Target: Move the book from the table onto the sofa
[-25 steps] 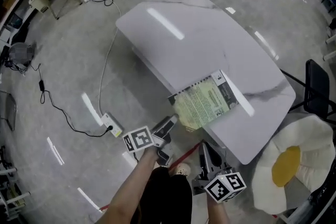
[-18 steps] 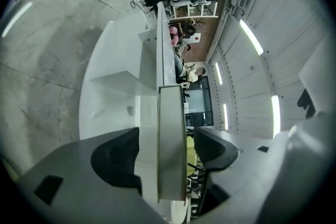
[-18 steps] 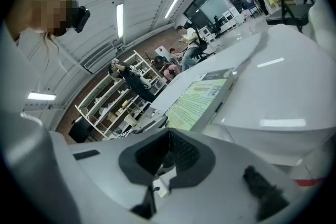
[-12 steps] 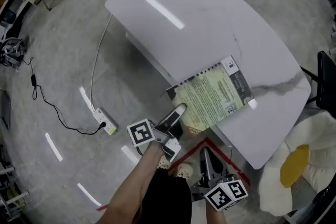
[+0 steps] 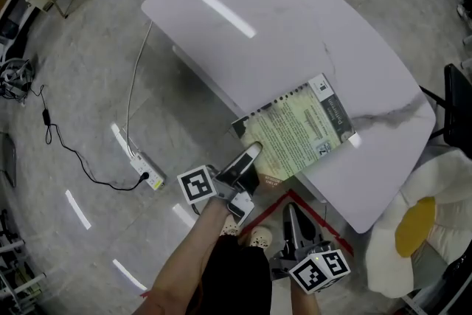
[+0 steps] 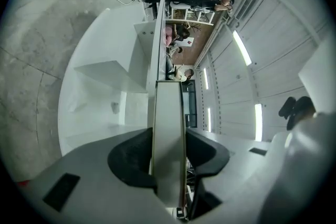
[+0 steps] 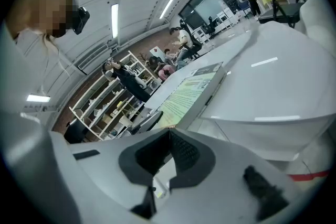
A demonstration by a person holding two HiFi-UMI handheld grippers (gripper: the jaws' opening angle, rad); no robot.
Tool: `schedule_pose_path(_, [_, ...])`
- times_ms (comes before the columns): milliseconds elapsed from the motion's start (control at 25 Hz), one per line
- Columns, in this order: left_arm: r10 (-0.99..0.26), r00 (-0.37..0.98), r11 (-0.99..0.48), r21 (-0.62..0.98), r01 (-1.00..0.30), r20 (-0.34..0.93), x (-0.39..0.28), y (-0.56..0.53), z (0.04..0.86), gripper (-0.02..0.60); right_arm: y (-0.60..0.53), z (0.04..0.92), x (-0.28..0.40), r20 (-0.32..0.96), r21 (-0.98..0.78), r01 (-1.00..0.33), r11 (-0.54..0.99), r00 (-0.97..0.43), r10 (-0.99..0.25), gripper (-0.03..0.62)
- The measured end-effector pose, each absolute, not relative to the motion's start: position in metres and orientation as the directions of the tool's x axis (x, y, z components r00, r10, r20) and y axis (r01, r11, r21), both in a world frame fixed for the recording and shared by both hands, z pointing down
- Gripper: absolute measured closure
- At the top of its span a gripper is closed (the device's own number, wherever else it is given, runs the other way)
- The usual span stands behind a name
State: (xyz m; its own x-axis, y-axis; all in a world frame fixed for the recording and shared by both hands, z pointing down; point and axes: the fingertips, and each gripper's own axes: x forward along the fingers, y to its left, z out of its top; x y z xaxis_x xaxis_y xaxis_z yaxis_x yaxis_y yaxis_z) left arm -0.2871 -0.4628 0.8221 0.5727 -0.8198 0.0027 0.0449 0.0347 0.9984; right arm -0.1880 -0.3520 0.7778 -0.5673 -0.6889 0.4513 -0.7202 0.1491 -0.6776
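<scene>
The worktop (image 5: pixel 295 33) is a big white slab with faint grey veining. The only thing on it is a spiral-bound book (image 5: pixel 299 133), lying flat at the near edge with one corner hanging off. The grey concrete floor (image 5: pixel 81 77) has a power strip (image 5: pixel 147 175), a white cable (image 5: pixel 135 85) and some red tape (image 5: pixel 274 204) on it.

The head view looks steeply down over the table's (image 5: pixel 295 33) near edge. The left gripper view sits edge-on against the book (image 6: pixel 169 134). The right gripper view faces the same book from low nearby.
</scene>
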Motion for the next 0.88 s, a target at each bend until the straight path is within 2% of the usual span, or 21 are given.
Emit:
schedule_pose_path(440, [-0.829, 0.559, 0.080, 0.994, 0.075, 0.024, -0.294, -0.447, 0.797, 0.408, -0.360, 0.740, -0.183, 0.436, -0.676, -0.723, 0.140, -0.546, -0.715, 0.582])
schedule_pose_path(640, [-0.823, 0.567, 0.066, 0.997, 0.049, 0.027, -0.298, -0.437, 0.761, 0.408, -0.354, 0.707, -0.186, 0.419, -0.678, -0.721, 0.142, -0.538, -0.731, 0.582])
schedule_pose_path(880, [-0.825, 0.565, 0.036, 0.996, 0.077, -0.014, -0.292, -0.438, 0.709, 0.408, -0.355, 0.665, -0.175, 0.394, -0.677, -0.725, 0.126, -0.501, -0.770, 0.582])
